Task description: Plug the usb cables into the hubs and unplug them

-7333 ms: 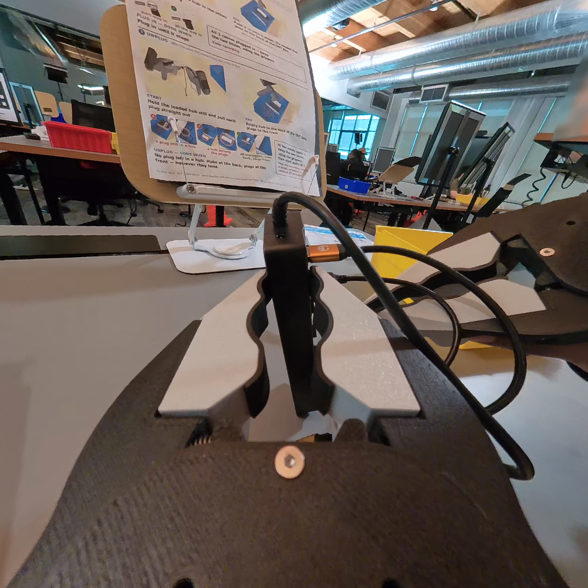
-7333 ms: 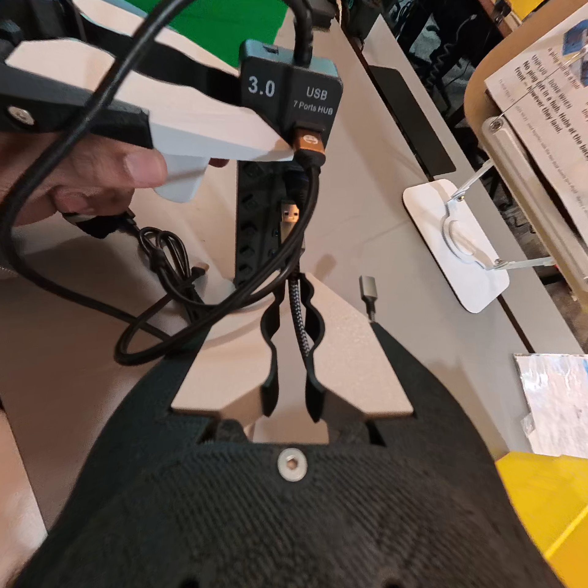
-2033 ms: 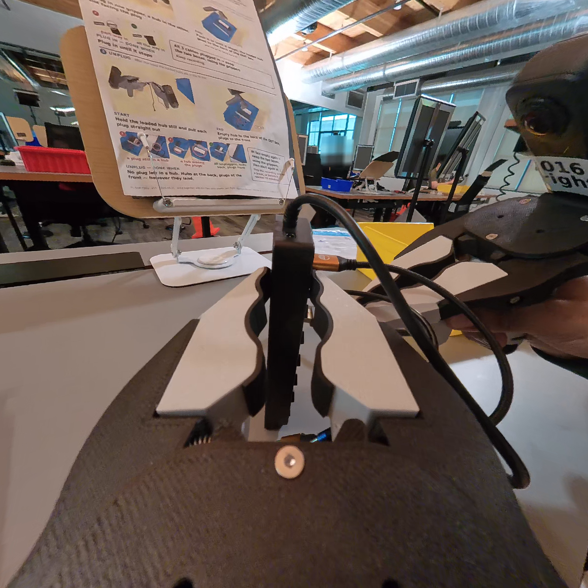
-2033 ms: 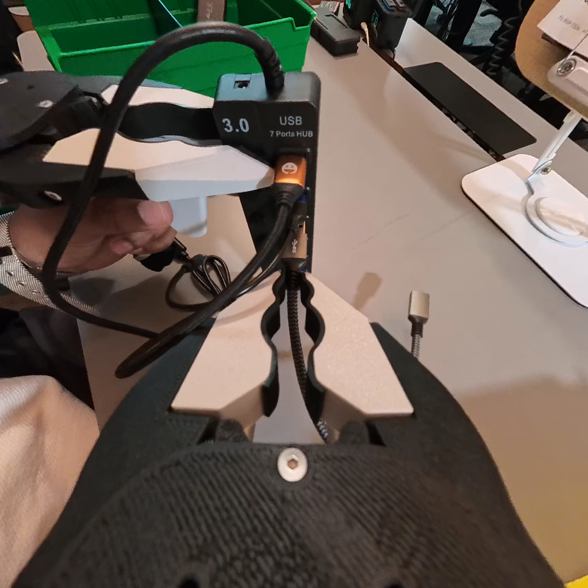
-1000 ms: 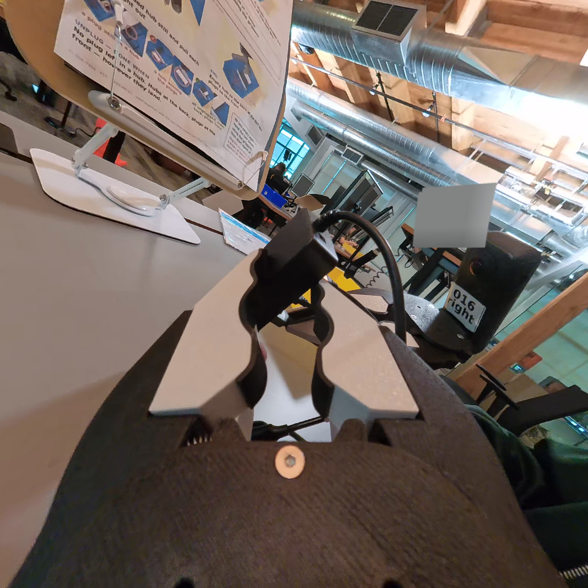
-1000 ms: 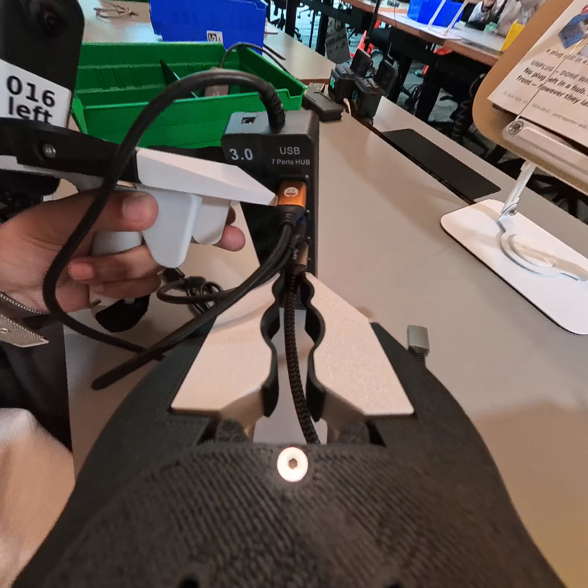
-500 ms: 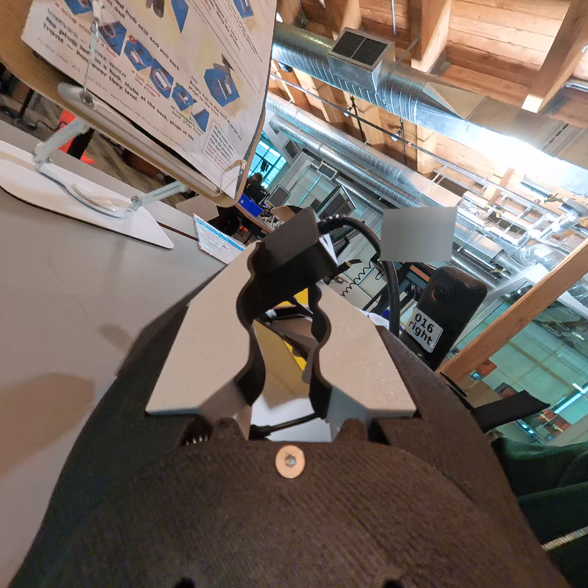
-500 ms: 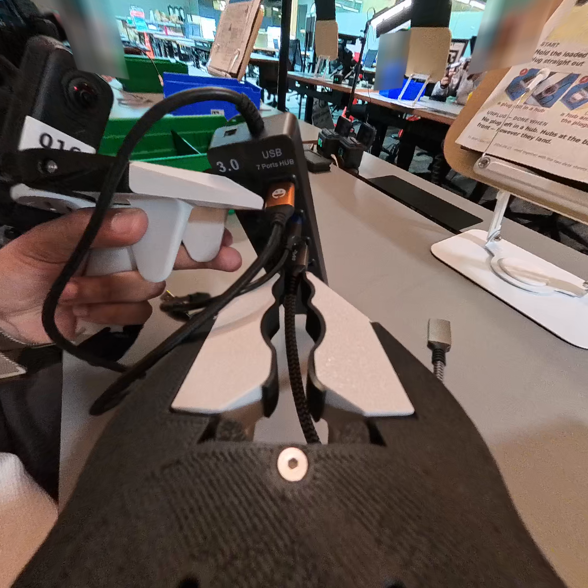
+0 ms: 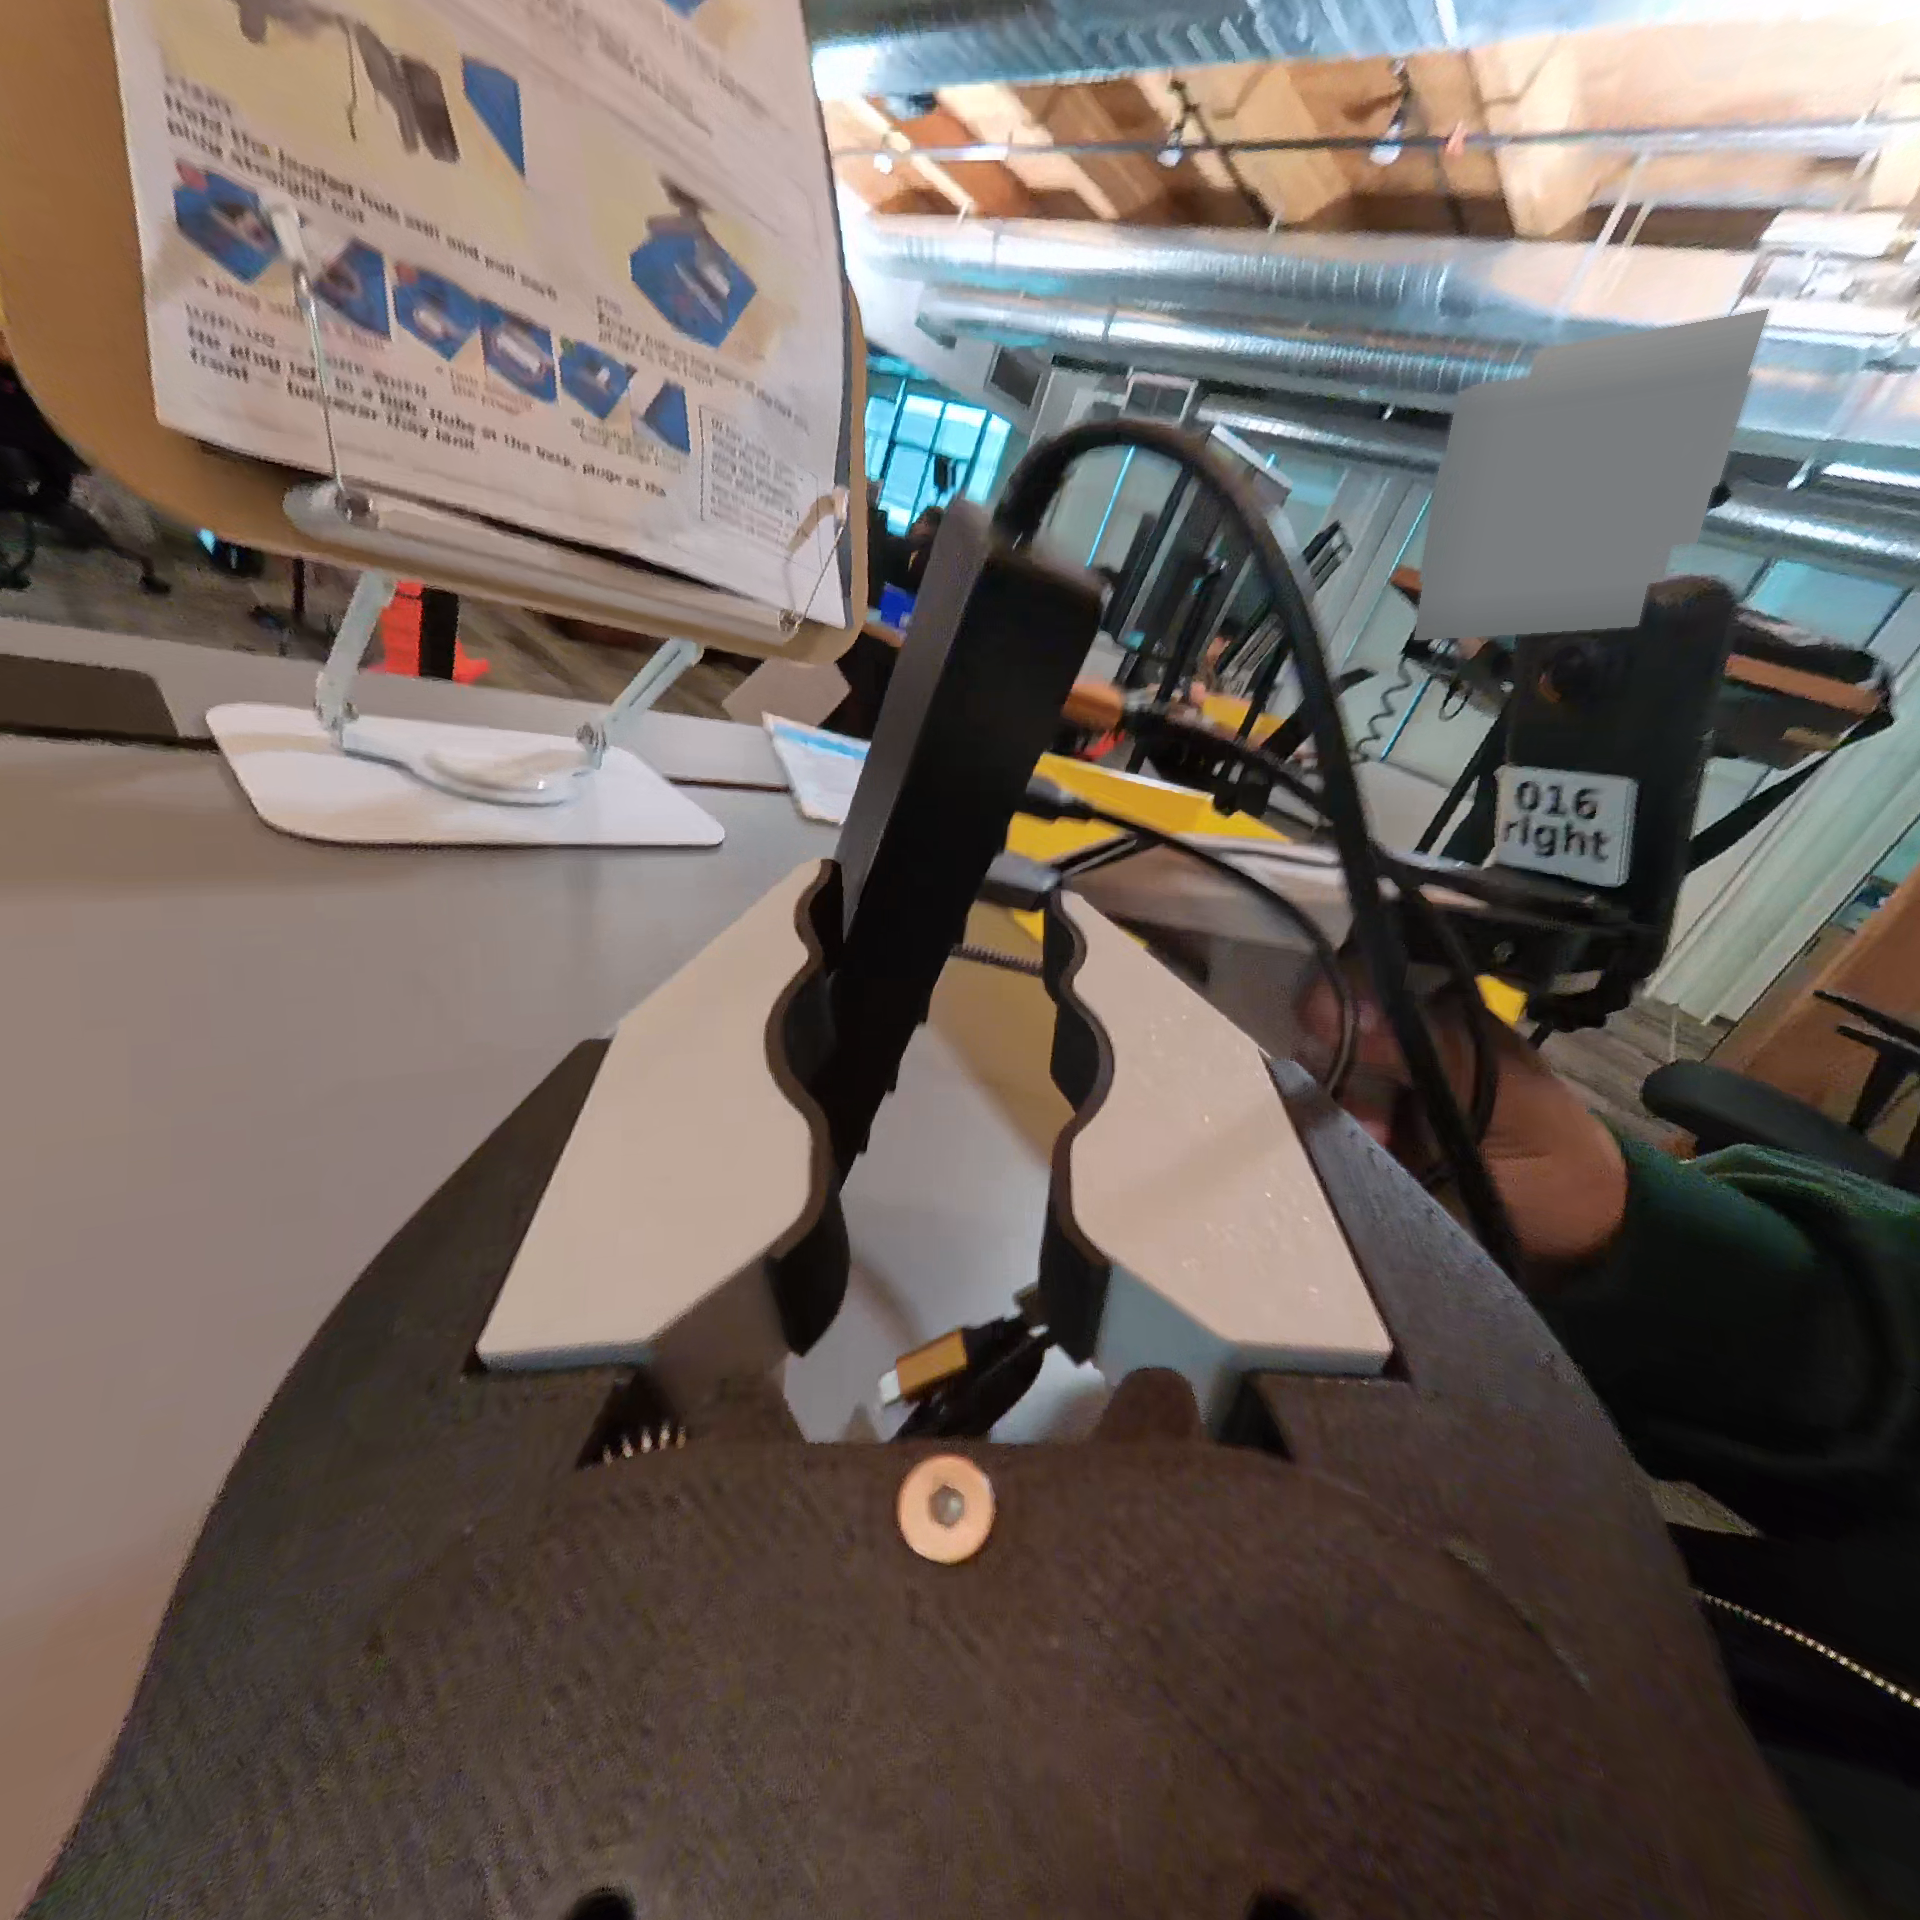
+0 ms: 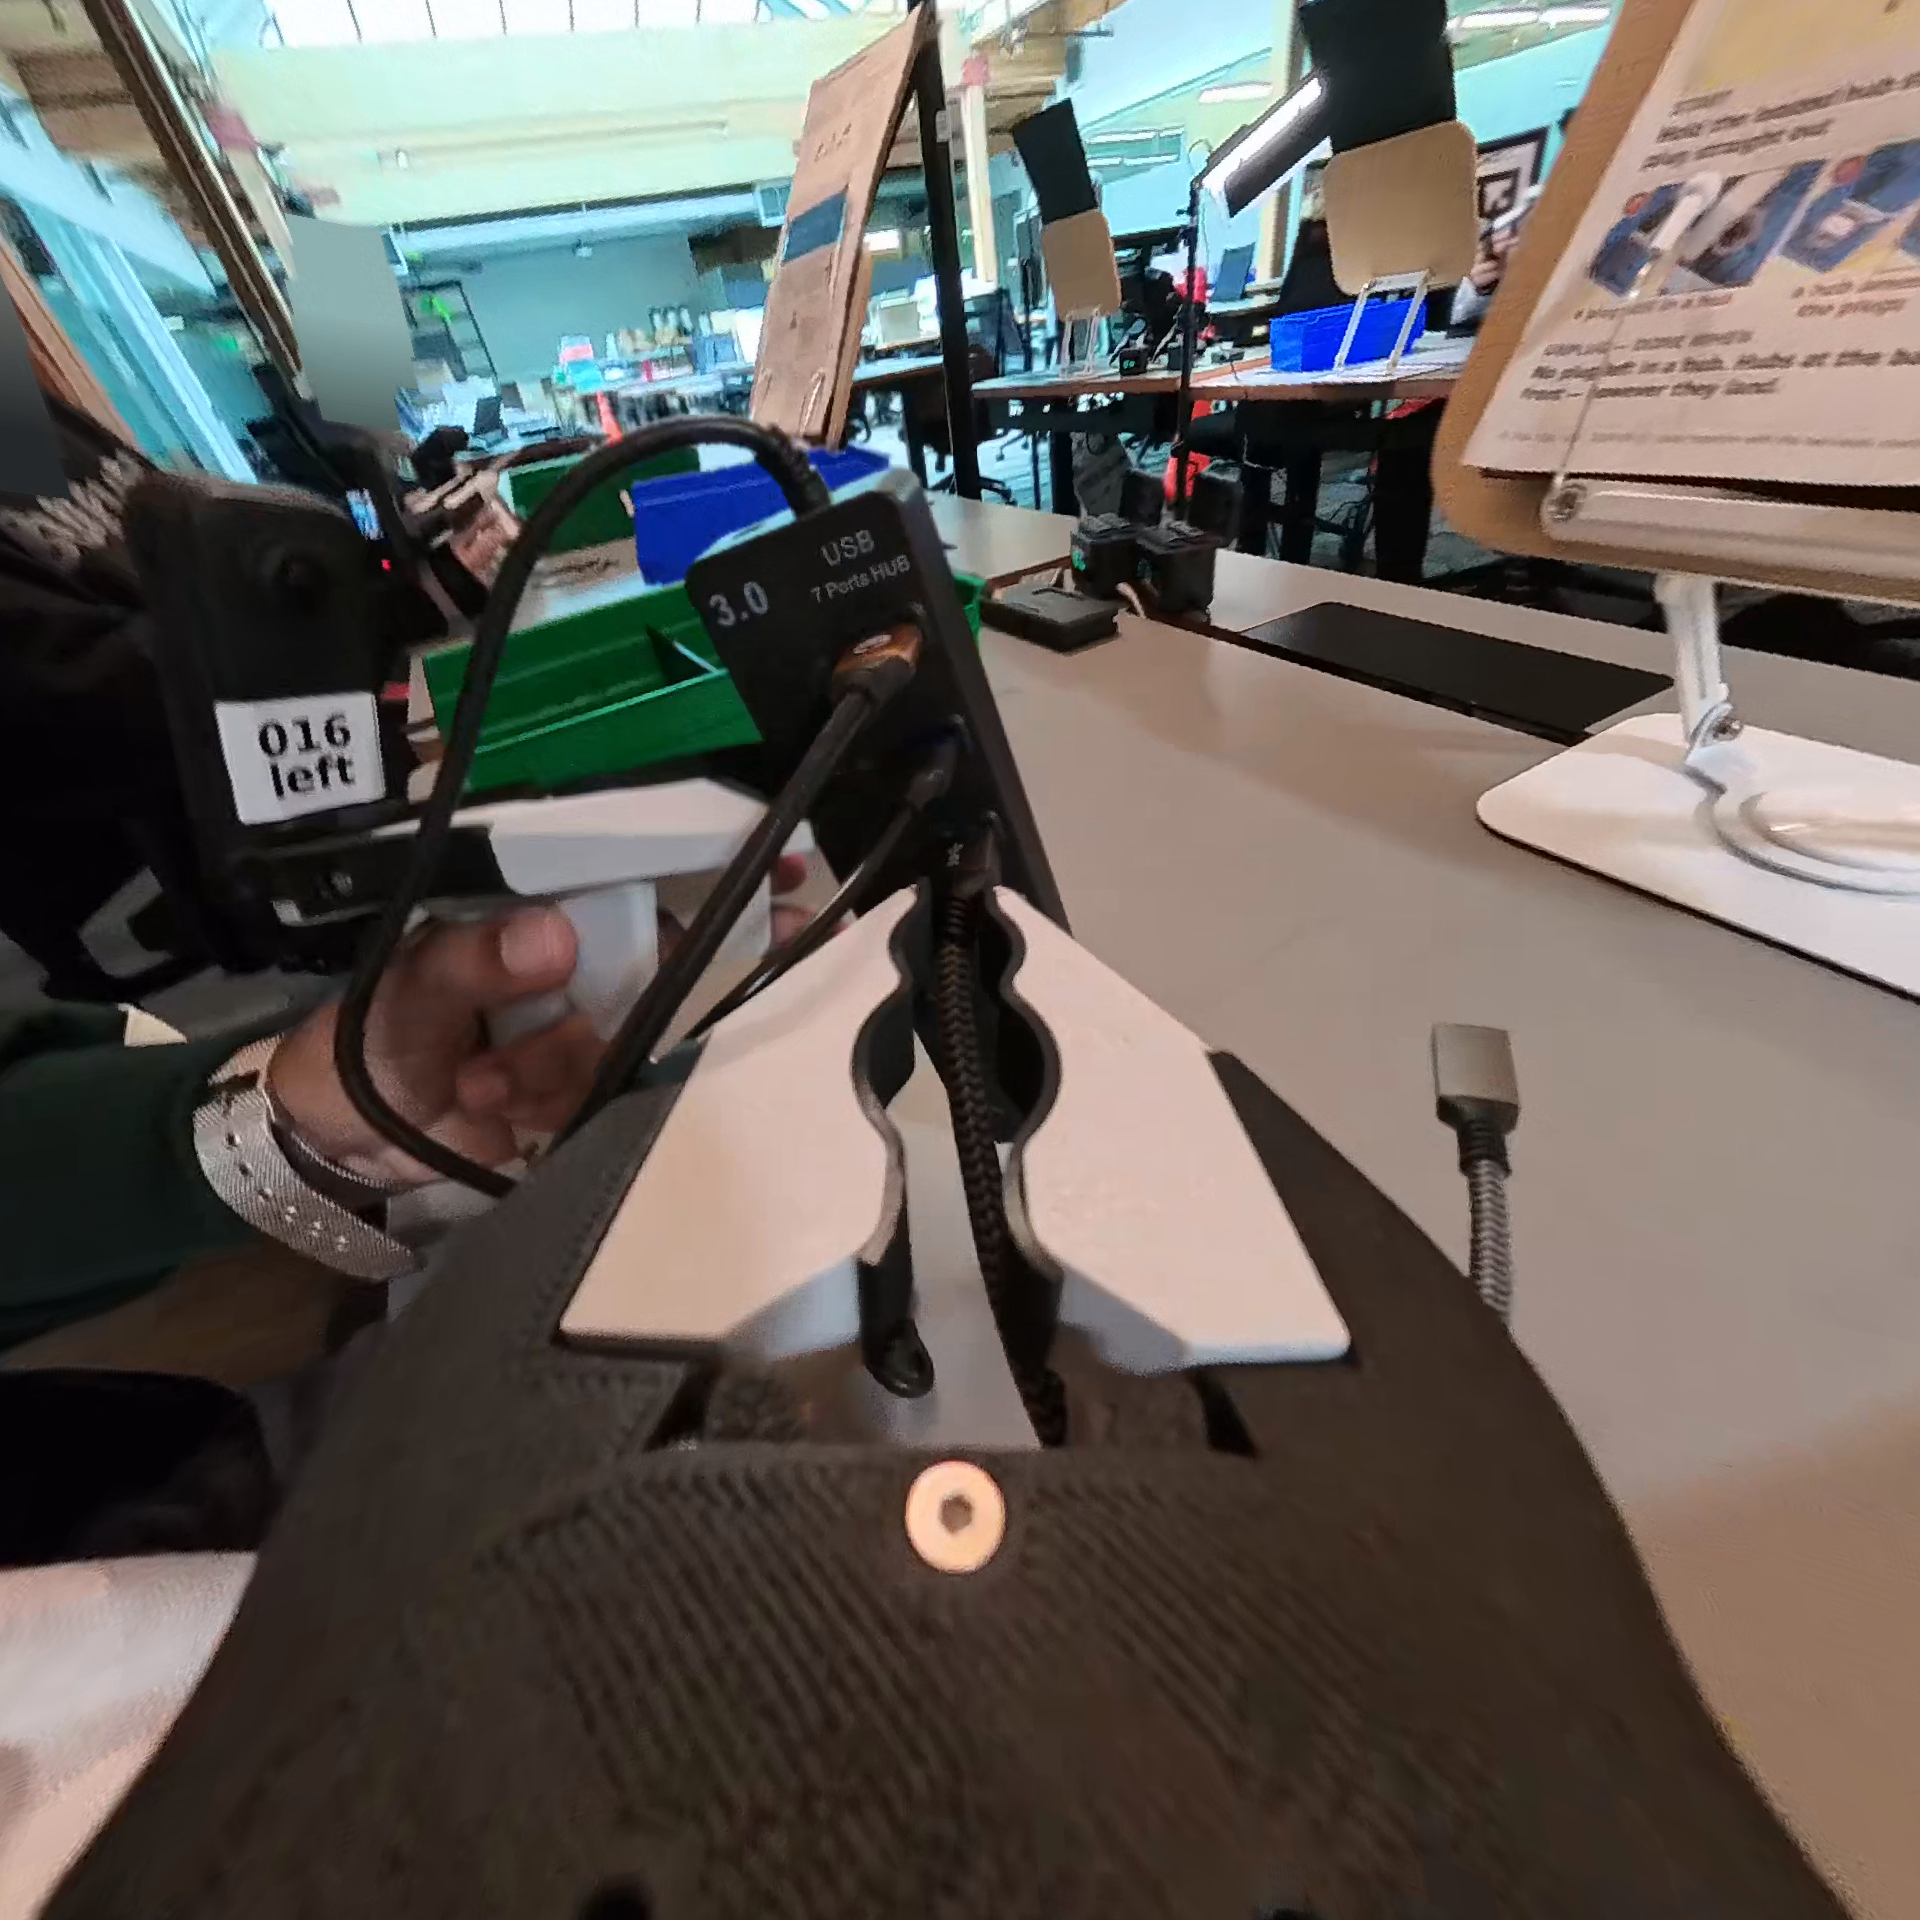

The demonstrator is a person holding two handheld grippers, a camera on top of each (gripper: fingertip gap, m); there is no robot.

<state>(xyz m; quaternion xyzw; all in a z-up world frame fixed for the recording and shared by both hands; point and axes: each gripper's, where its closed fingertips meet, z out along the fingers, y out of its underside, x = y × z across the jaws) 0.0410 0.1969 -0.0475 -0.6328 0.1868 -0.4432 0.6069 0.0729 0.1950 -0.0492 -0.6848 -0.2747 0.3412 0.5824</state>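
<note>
Left wrist view: my left claw (image 9: pixel 935 1029) was spread, and the black hub (image 9: pixel 935 831) only leaned against the inner edge of its left finger, with a clear gap to the right finger, so I judged this a loose hold and no real pinch. The hub stood off the grey desk (image 9: pixel 260 1039), its long axis rising steeply and tipped to the right and away from me, its own thick lead (image 9: pixel 1278 644) looping out of the top end. A loose orange plug (image 9: pixel 925 1371) lay low between the fingers, in no port. Far left stood the instruction sheet stand (image 9: pixel 468 582).

Right wrist view: my right claw (image 10: pixel 961 1029) was pressed together on the braided cable (image 10: pixel 971 1091) just below its plug, which looked seated in the third port down the hub (image 10: pixel 831 644). Above it sat an orange-collared plug (image 10: pixel 878 655) and a black plug (image 10: pixel 935 769). The port face was turned toward me, the long axis running down and nearer. By my count three ports were filled; a grey plug (image 10: pixel 1473 1075) lay unused on the desk at the right, so more plugging and all the unplugging remained.
</note>
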